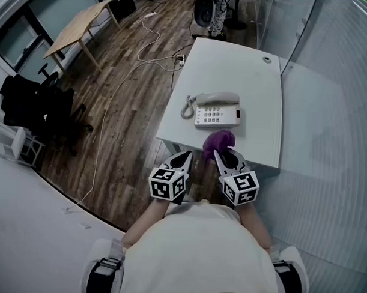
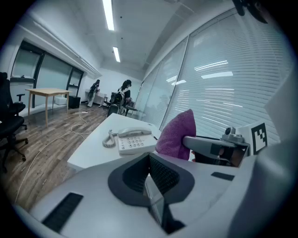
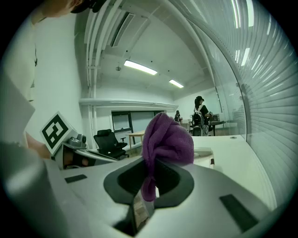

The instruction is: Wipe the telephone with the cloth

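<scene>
Close against the person's chest, both grippers reach over the near edge of a white table (image 1: 249, 73). The left gripper (image 1: 186, 156) has its jaws pressed together with nothing between them. The right gripper (image 1: 222, 155), just beside it, pinches a purple cloth (image 1: 218, 141) by a lower fold. The rest of the cloth bunches up above and ahead of the fingertips (image 3: 139, 211), over the table's front edge. Just beyond the cloth lies the white telephone (image 1: 216, 110), near it but apparently not touching. Its handset sits on the cradle and its coiled cord (image 1: 188, 107) curls at the left end. Left of the table a dark wood floor (image 1: 132, 63) carries a trailing white cable (image 1: 116, 89), with black office chairs (image 1: 34, 104) and a light wooden desk (image 1: 76, 26) farther off. A blind-covered glass wall (image 1: 329, 118) runs along the right.
</scene>
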`<state>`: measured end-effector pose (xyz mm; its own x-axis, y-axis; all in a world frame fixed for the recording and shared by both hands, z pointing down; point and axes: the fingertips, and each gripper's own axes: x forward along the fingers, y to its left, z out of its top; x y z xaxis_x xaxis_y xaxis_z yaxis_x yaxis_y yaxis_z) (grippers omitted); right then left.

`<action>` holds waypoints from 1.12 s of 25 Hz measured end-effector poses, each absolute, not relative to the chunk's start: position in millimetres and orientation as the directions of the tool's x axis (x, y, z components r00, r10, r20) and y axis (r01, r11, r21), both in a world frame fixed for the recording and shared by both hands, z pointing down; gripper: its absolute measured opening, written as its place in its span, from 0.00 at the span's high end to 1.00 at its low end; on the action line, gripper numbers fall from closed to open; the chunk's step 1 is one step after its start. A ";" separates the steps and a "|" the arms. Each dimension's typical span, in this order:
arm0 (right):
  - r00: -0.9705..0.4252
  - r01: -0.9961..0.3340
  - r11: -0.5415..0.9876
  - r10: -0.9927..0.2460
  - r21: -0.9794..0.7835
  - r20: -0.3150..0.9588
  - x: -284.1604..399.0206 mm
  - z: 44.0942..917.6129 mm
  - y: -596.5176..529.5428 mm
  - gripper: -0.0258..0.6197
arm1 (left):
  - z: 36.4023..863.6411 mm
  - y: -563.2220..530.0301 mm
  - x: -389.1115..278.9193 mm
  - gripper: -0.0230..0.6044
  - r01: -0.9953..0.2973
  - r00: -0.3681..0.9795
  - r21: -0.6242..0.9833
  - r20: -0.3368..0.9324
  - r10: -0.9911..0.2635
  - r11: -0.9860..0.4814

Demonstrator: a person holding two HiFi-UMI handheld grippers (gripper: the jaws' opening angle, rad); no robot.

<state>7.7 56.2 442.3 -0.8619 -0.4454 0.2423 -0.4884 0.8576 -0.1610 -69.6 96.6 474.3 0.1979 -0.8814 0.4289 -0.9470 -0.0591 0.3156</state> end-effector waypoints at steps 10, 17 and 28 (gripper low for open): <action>-0.857 -0.490 0.866 -0.456 -0.104 0.240 4.5 439.8 44.7 0.89 | 479.0 84.4 -78.0 0.93 -0.939 0.189 0.340 0.406 -0.894 -0.045; -0.855 -0.492 0.865 -0.459 -0.100 0.240 11.2 439.7 46.7 0.89 | 481.9 85.3 -72.9 0.93 -0.937 0.196 0.347 0.408 -0.892 -0.047; -0.850 -0.511 0.849 -0.476 -0.133 0.228 26.0 438.0 41.4 0.89 | 486.0 93.0 -76.7 0.93 -0.940 0.167 0.341 0.442 -0.881 -0.007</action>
